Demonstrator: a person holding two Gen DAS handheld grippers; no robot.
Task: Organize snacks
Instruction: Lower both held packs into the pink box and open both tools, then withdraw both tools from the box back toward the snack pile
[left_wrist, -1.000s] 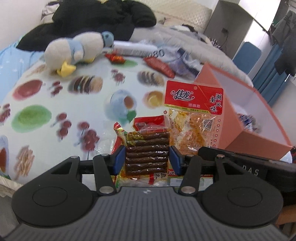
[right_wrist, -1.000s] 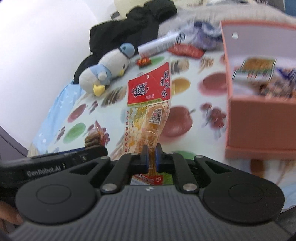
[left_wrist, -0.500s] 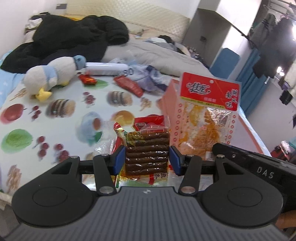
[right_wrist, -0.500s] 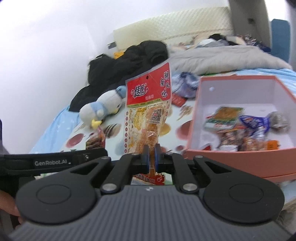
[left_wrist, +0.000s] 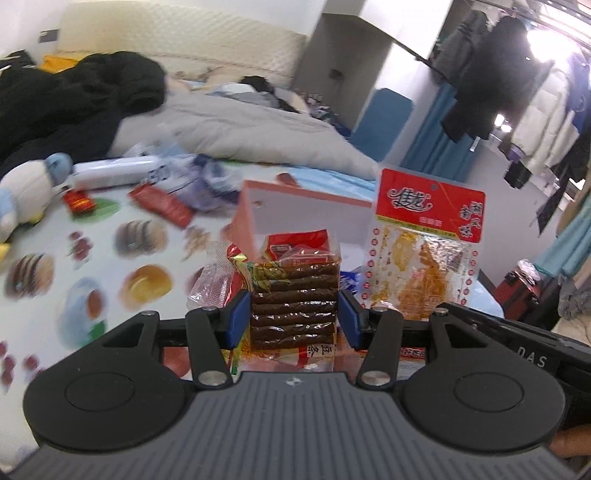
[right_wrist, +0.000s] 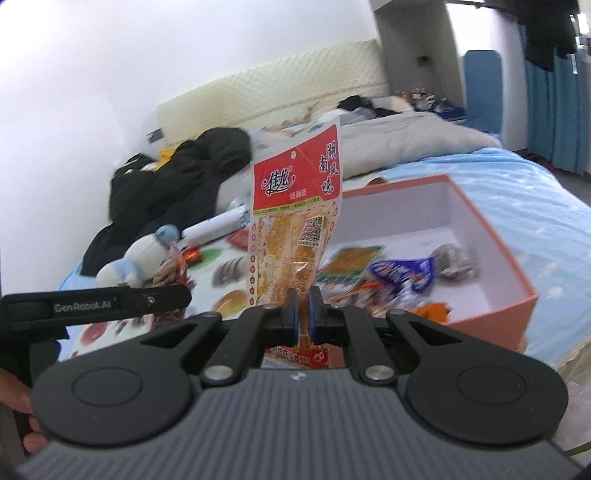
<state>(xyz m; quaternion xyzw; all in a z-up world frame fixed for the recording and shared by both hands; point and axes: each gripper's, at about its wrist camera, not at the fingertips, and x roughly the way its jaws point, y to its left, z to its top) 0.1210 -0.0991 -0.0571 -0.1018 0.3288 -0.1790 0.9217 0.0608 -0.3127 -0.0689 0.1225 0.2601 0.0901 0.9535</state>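
My left gripper (left_wrist: 294, 317) is shut on a clear packet of dark brown snack sticks (left_wrist: 294, 302), held upright above the printed sheet. My right gripper (right_wrist: 303, 314) is shut on a red-topped packet of orange snack (right_wrist: 295, 229), held upright; it also shows in the left wrist view (left_wrist: 424, 243). A pink box (right_wrist: 491, 236) with a white inside lies to the right and holds several wrapped snacks (right_wrist: 399, 273). Both packets hang near the box's near-left edge (left_wrist: 245, 218).
A plush penguin (left_wrist: 22, 192), a white tube (left_wrist: 114, 171), a red wrapper (left_wrist: 162, 205) and a small red snack (left_wrist: 77, 201) lie on the food-print sheet. Black clothes (right_wrist: 173, 184) and a grey duvet (left_wrist: 240, 133) lie behind.
Both grippers have lifted and swung right toward the pink box, each still holding its packet. The box's inside has come into view.
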